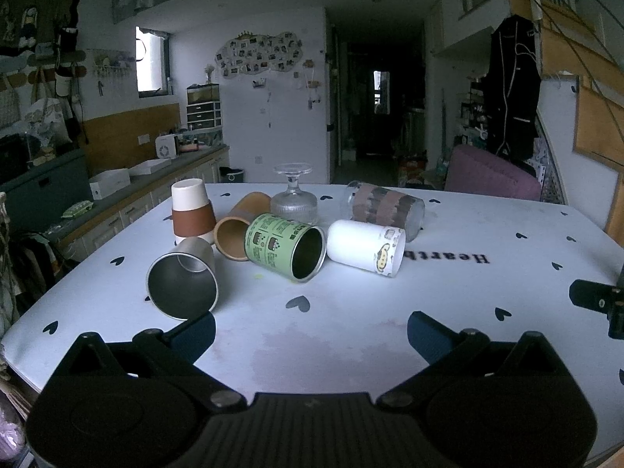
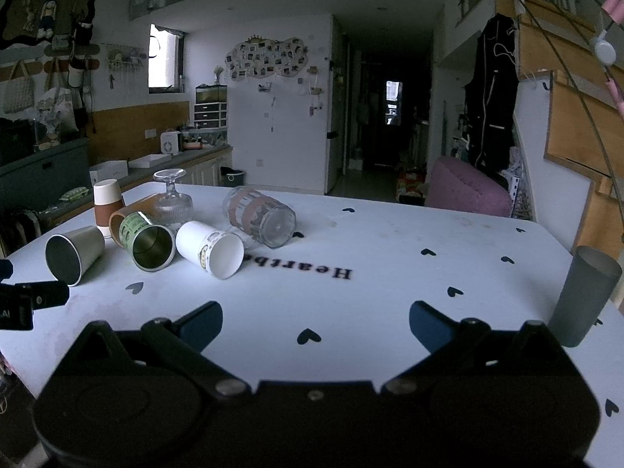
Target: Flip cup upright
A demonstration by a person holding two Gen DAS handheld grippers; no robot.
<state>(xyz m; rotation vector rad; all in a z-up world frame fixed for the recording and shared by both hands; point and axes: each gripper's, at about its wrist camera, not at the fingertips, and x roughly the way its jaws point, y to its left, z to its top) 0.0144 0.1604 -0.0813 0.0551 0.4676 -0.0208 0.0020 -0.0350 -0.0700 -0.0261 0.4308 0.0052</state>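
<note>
Cups lie in a loose cluster toward the far left part of the table (image 1: 351,323), which wears a white cloth dotted with small dark hearts. Nearest the left gripper (image 1: 311,329) is a steel cup (image 1: 183,280) on its side, mouth open toward the viewer. Beside it a green printed tin cup (image 1: 284,245) lies tipped, its dark inside showing, and touching that is a white cup (image 1: 364,245) with a cartoon band at the rim, also on its side. Behind them a brown paper cup (image 1: 240,224) lies down, a glass tumbler (image 1: 384,204) with a brown patterned sleeve lies on its side, a footed glass (image 1: 293,195) stands upside down, and a white-and-brown cup (image 1: 192,210) stands mouth down. In the right wrist view a grey cup (image 2: 585,292) stands upright near the table's right edge, well apart from the rest.

The left gripper has its fingers spread wide with nothing between them; the right gripper (image 2: 316,325) is likewise spread wide and empty, both low over the near table.

The printed word on the cloth is partly covered by the white cup. The brown paper cup is largely hidden behind the green one. The room beyond is dim, the hallway nearly black.
</note>
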